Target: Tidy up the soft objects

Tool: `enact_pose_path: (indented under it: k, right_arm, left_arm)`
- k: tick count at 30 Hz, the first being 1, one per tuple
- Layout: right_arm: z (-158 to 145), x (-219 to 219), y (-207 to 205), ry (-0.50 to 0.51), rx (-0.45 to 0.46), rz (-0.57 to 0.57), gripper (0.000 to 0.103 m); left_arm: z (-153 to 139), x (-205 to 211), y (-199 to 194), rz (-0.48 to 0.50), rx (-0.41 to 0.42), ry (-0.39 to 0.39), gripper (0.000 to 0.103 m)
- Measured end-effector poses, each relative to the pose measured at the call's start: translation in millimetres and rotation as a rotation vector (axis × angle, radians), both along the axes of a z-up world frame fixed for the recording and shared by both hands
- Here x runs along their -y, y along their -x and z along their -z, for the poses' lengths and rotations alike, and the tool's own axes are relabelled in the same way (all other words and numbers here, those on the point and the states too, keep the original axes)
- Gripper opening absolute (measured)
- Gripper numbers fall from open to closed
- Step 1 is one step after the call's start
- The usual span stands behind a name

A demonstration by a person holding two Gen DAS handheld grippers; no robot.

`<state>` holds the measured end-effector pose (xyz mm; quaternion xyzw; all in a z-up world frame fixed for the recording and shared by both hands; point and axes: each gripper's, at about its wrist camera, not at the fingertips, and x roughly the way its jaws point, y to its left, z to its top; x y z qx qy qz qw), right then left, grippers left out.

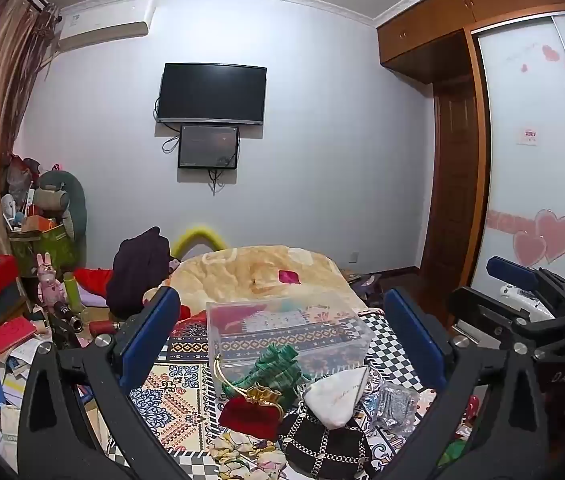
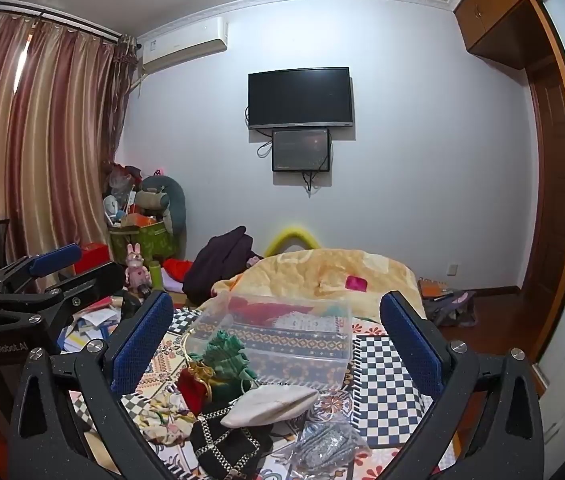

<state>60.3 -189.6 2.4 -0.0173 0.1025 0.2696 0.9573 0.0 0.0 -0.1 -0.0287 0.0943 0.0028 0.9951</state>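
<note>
From the left wrist view: left gripper (image 1: 282, 328) with jaws spread wide and nothing between the blue pads (image 1: 150, 336), hanging above a bed covered by a patterned cloth (image 1: 178, 396). Straight ahead, a clear plastic box (image 1: 290, 328) on the cloth, apparently holding nothing. Just in front of the box, a pile of soft things: a green knitted piece (image 1: 278, 368) leaning against the box's near wall, a red velvet pouch (image 1: 252, 416) with gold trim in front of that, a white cloth pouch (image 1: 338, 396) to the right of the red one, a black bag with chain straps (image 1: 322, 448) nearest to the camera, and a silver glitter pouch (image 1: 396, 404) to the right of the white one. Behind the box, a yellow blanket (image 1: 258, 272). At the right of the box, the right gripper (image 1: 522, 292), seen from the side, not touching anything. From the right wrist view: right gripper (image 2: 278, 332) also wide open and empty, blue pads (image 2: 138, 340) on both sides of the same clear plastic box (image 2: 278, 332). In front of the box, the green knitted piece (image 2: 224, 354), red velvet pouch (image 2: 192, 388), white cloth pouch (image 2: 270, 400), black bag with chain straps (image 2: 222, 440) and silver glitter pouch (image 2: 326, 448); a floral fabric piece (image 2: 162, 416) left of the black bag. Far left of the box, the left gripper (image 2: 42, 280) in side view.
</note>
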Motion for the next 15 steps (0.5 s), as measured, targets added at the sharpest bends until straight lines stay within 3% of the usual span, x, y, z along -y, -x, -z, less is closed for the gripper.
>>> enact_pose_path:
  k: [15]
  right_arm:
    - [0.0,1.9,-0.9,-0.008,0.002,0.002,0.103]
  left_arm:
    - [1.0,0.5,-0.2,-0.002,0.002,-0.001,0.103]
